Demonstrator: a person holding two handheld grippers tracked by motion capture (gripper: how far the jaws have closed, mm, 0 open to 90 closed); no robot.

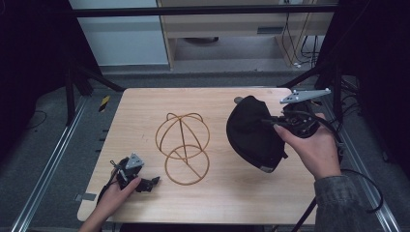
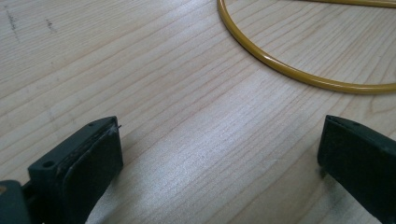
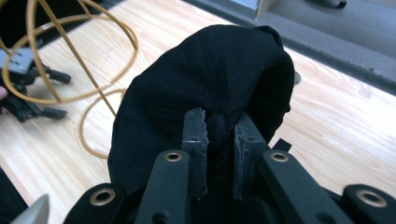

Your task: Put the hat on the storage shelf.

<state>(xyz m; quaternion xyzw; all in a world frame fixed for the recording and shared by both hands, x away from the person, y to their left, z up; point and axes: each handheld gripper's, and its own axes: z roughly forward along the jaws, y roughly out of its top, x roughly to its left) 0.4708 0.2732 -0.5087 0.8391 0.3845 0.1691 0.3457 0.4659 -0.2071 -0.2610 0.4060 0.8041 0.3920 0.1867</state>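
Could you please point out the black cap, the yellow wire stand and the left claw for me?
black cap (image 1: pixel 251 133), high view, on the crown fabric.
yellow wire stand (image 1: pixel 183 129), high view, on the upright centre wire.
left claw (image 1: pixel 153 181), high view, between its two tips.

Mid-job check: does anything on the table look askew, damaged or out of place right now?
Nothing looks damaged or spilled. The black cap hangs crumpled because the right gripper pinches a fold of its fabric. The yellow wire stand sits upright mid-table, apart from the cap. The left gripper rests open on the table beside the stand's base ring.
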